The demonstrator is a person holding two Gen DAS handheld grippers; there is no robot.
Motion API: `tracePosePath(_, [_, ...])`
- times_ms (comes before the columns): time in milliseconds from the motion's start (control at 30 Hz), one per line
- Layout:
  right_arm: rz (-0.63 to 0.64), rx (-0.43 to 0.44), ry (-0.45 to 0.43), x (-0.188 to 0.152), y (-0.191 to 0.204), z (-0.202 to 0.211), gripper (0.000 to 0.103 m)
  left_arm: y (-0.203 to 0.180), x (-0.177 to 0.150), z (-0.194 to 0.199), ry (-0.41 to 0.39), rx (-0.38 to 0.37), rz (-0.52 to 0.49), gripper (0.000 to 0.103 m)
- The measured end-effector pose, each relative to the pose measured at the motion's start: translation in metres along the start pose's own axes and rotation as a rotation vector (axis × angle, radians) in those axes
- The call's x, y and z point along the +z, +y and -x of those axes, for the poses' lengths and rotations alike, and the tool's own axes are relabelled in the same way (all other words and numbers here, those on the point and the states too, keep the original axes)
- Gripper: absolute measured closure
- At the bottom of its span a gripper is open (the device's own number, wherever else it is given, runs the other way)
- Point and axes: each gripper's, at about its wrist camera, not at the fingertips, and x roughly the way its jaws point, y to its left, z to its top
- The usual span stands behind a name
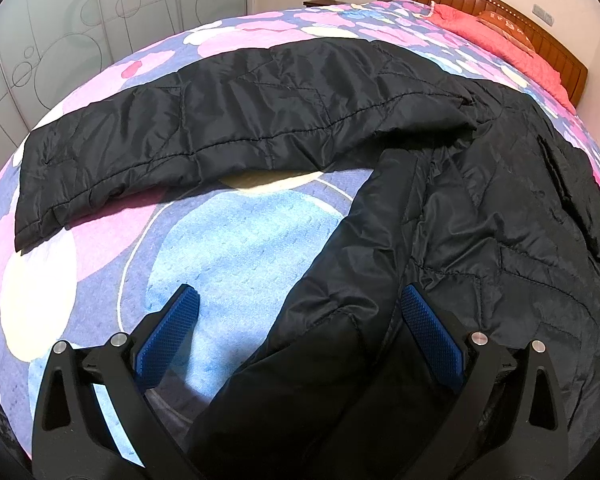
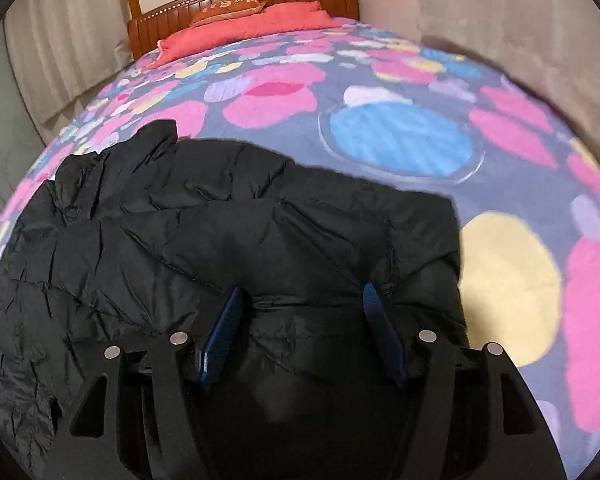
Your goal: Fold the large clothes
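A: Where is the jacket lying?

B: Spread on the bed, on its flowered quilt. One sleeve stretches out flat to the left; the body is bunched on the right, with an edge running down toward the camera.

A: And the grippers?

B: The left gripper has its jaws wide apart, straddling that near edge without pinching it. The right gripper also stands with jaws apart, padded cloth lying between them. From the right wrist view I cannot tell whether the pads touch the fabric or only hover over it.

A: How will it handle?

B: Soft and puffy, I'd judge. It's quilted, with a shiny shell that looks slippery, and it is bulky rather than heavy. A thin pinch would likely slide off. Better to take a stitched seam or hem, where the layers are bound together, and to gather a good thickness.

A: Anything hidden?

B: The second sleeve isn't clearly visible. Black on black swallows the folds. The lower hem is cut off behind both grippers, and the right view is blurred.
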Motion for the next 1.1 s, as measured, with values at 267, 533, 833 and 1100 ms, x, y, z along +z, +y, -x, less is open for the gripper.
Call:
tracePosePath(267, [0.119,0.001,0.021,-0.023,0.047,-0.004,0.037,-0.001,0.0,0.0,-0.001,0.006,-0.005,0.002])
tracePosePath(533, [0.142,0.049,0.023,-0.03,0.067,0.005,0.036,-0.002,-0.001,-0.001,-0.003,0.009,-0.008,0.002])
tracePosePath(833, [0.067,0.047,-0.048,-0.03,0.033,0.049,0.033,-0.002,0.0,-0.002,0.0,-0.001,-0.001,0.002])
tracePosePath(1100, [0.074,0.005,-0.024,-0.048,0.025,0.022,0.028,-0.002,-0.001,-0.002,0.002,-0.005,0.001,0.002])
